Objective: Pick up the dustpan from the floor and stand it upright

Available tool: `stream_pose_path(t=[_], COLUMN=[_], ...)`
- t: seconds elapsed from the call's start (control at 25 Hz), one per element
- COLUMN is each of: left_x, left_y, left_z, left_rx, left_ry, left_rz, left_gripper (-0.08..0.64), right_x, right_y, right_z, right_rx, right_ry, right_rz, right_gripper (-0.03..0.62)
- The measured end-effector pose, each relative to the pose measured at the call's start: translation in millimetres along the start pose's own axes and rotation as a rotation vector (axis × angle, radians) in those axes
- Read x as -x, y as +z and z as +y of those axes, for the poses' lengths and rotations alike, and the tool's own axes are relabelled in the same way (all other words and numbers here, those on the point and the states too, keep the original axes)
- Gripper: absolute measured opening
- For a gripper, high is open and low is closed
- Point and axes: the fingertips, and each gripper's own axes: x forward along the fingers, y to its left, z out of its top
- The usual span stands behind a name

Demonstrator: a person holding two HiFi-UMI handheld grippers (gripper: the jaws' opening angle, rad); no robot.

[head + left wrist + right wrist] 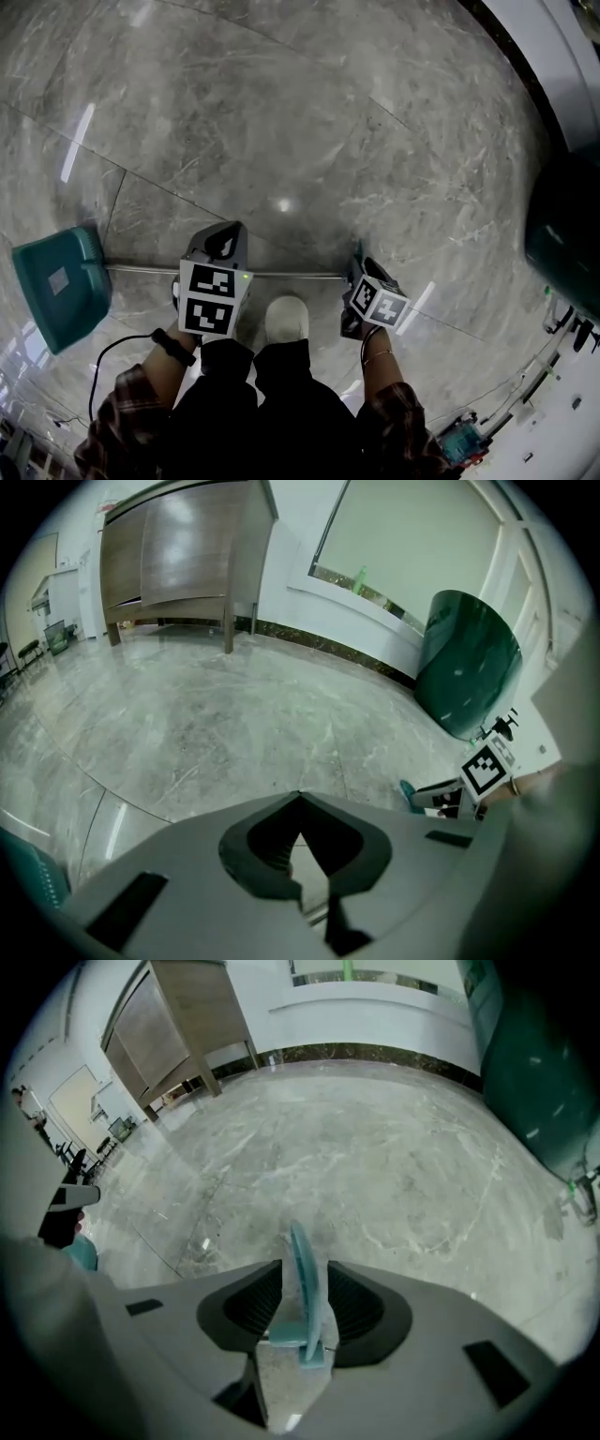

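Dustpan [58, 291]: flat on floor [309, 122], pan at 9 o'clock.
Left hand-held gripper [300, 799]: jaws together above handle [291, 275].
Right hand-held gripper [305, 1288]: jaws apart around handle end [305, 1312].

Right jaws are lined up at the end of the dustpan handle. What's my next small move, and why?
Probably close the right gripper on the teal handle end. It stands between the jaws, which are apart with a gap on each side, so nothing grips it yet. The dustpan lies on the floor, its handle passing under the left gripper, whose jaws meet at the tips.
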Motion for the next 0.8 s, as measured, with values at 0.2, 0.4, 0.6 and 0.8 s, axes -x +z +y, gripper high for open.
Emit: stream_pose_path(t=[0.2,0.4,0.6,0.8], left_x=[-3.9,-0.7,22.7,74.2], left_y=[-6.7,-5.1,8.1,27.8], left_z=[3.1,9.8,8.7,3.1], left_rx=[-0.001,0.018,0.034,0.068], left_ry=[-0.008,0.002,0.007,0.026], left_rz=[0.011,0.010,0.004,-0.007], left_gripper=[0.000,0.000,0.000,0.001], right_x=[-15.5,-9.6,18.6,75.7], right_y=[-16.0,-15.7,3.0,29.6], right_z=[-13.1,-7.1,5.6,28.5], right_rx=[-0.067,-0.029,-0.052,-0.080], right_ry=[-0.041,-0.027,0.002,0.054], right_rz=[0.042,0.056,0.043,0.007], right_gripper=[0.134,0.081,0.081,0.083])
